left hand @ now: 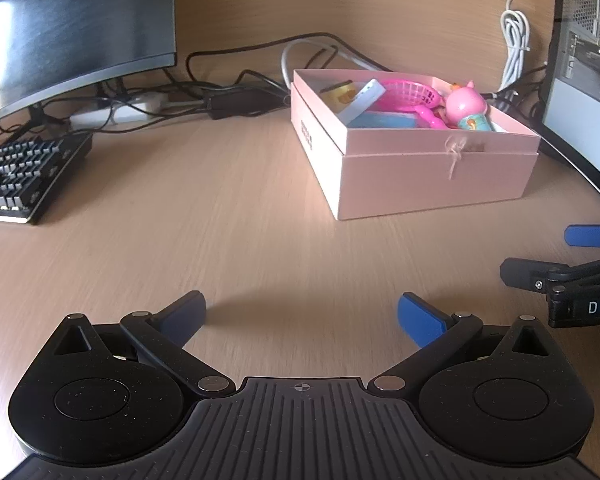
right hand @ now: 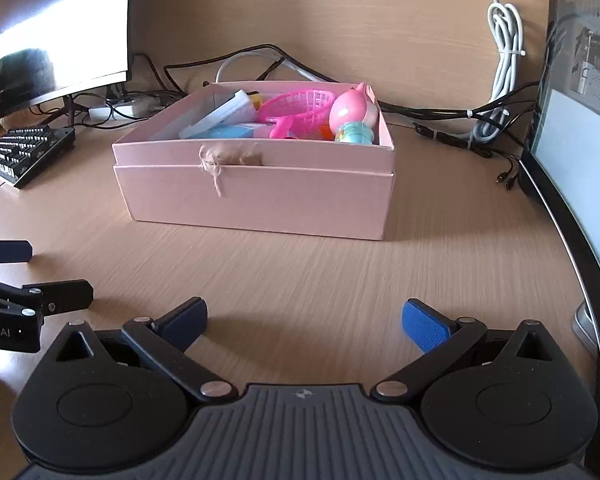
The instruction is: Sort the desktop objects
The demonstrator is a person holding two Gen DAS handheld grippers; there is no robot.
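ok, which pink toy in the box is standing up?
The pig figure, upright at the right end of the box. The pink basket beside it lies tipped on the other items.

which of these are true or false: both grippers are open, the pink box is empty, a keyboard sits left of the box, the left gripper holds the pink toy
1. Both grippers are open: true. The left gripper and right gripper have their jaws spread with nothing between them.
2. The pink box is empty: false. It holds a pink toy figure, a pink basket and other items.
3. A keyboard sits left of the box: true.
4. The left gripper holds the pink toy: false. The toy lies in the box.
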